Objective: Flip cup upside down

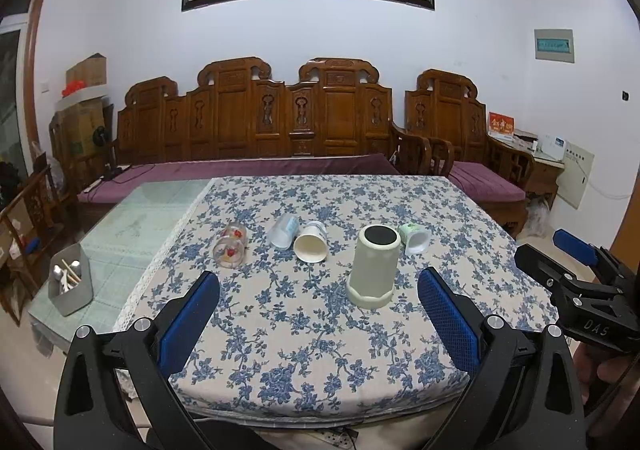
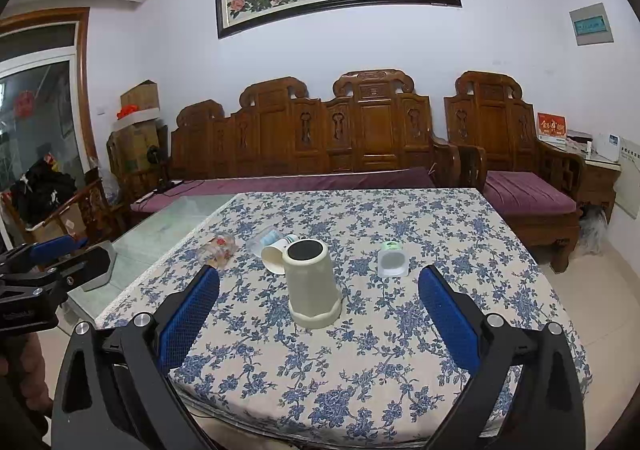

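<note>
My left claw (image 1: 319,308) was spread wide and empty low in its frame, and my right claw (image 2: 319,308) was equally spread with nothing between its blue pads (image 2: 191,314). The beige cup (image 1: 373,267) stood upside down, rim on the floral-clothed bench (image 1: 304,350), just right of centre in the left view and at centre in the right. Behind it, near mid-frame, a glass (image 1: 230,245), a clear plastic cup (image 1: 283,231), a paper cup (image 1: 311,243) and a small green-and-white cup (image 1: 416,237) lay on their sides.

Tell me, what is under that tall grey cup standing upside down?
The grey cup stands mouth down on the flowered cloth. Only its dark round base faces up. Whatever may be inside or beneath it is covered by its wall, so I cannot tell.
</note>
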Motion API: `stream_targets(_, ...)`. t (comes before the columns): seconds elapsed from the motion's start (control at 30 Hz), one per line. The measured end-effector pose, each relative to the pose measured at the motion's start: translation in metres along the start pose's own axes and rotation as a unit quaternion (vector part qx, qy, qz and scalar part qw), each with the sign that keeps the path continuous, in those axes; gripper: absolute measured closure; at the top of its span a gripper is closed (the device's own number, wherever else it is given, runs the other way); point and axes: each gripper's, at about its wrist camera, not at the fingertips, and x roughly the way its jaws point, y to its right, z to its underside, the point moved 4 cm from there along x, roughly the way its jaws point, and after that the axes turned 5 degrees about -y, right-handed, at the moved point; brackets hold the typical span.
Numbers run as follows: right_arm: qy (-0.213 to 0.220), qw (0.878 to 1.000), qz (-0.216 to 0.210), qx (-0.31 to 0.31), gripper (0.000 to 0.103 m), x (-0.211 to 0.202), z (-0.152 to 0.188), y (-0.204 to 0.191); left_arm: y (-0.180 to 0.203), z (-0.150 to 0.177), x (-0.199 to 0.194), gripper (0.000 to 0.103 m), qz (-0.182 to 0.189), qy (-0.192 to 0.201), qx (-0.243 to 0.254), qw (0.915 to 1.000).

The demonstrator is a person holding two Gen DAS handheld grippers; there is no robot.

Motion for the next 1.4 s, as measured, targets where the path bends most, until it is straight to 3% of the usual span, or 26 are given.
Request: stream_targets(1.4,0.004,1.0,-0.002,0.001,0.003,-0.0012,-0.0025,0.0009,0.0041,-0.0039,-0.0036,0.008,0.001,0.007,-0.001,1.0)
